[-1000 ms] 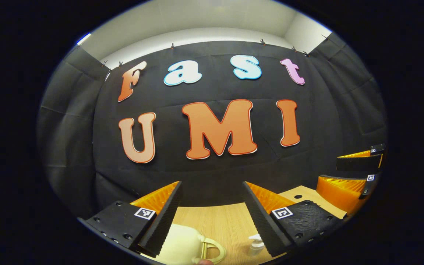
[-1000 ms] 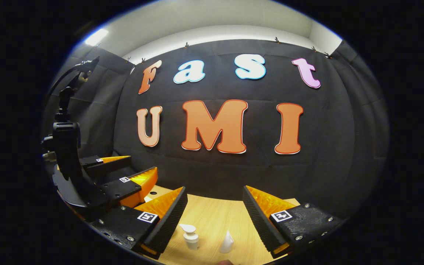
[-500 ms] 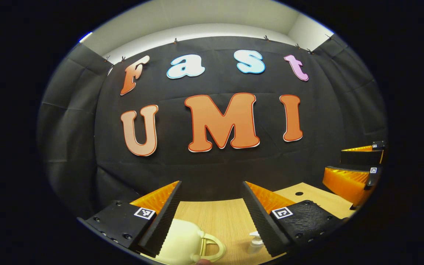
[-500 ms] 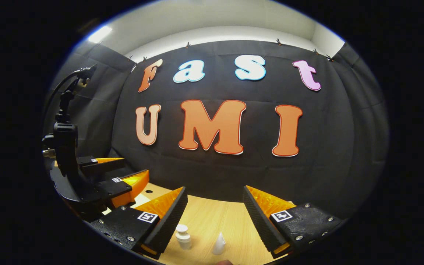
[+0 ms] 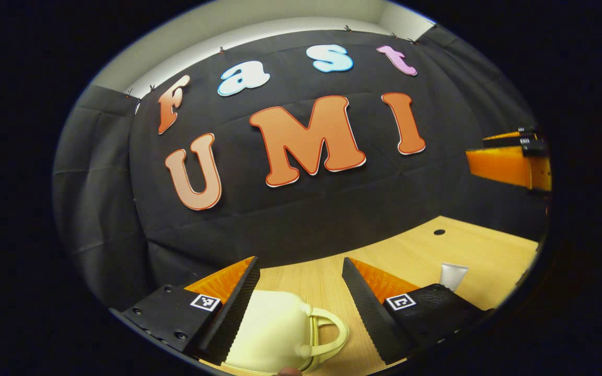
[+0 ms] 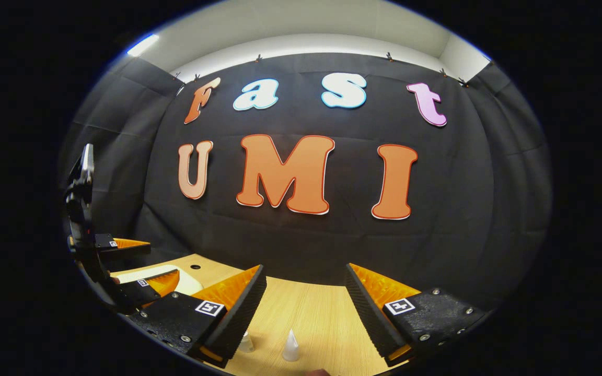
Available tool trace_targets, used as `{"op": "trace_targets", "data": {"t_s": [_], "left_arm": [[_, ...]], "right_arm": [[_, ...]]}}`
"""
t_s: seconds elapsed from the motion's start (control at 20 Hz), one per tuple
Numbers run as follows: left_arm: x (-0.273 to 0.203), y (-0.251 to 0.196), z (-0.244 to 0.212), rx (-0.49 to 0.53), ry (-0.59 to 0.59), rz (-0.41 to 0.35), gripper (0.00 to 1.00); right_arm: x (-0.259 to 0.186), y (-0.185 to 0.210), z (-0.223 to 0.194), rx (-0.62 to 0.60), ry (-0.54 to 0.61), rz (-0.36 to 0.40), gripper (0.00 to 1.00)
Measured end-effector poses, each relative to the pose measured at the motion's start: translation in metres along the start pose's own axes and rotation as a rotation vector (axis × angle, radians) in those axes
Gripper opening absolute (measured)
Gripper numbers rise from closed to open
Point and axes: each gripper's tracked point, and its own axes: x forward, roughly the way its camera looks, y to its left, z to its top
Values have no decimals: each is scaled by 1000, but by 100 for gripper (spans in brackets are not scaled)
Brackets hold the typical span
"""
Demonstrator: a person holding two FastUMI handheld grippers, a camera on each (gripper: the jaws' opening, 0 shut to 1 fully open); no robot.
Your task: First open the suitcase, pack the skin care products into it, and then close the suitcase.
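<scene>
Layout, table w/ suitcase + skin care items

Left gripper view: suitcase (image 5: pixel 275 334) lies on table (image 5: pixel 416 250) betw. the left gripper (image 5: pixel 301 308) fingers, nearer the left one, handle (image 5: pixel 327 334) pointing right. Tube (image 5: pixel 452 275) stands further right, just behind right finger; hole in table (image 5: pixel 439 232) beyond it, near booth wall. Right gripper (image 5: pixel 510 162) at far right, above table. Right gripper view: cone-tipped bottle (image 6: pixel 290 347) on table betw. the fingers, 2nd small bottle (image 6: pixel 246 343) just left of it, partly behind left finger. Suitcase at far left, under left gripper.
</scene>
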Motion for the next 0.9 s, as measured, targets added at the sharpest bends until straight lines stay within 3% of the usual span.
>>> {"op": "trace_targets", "data": {"t_s": [0.9], "left_arm": [[7,-47,-156,546,223,-240,98]], "right_arm": [[11,-40,-17,-18,40,-83,96]]}}
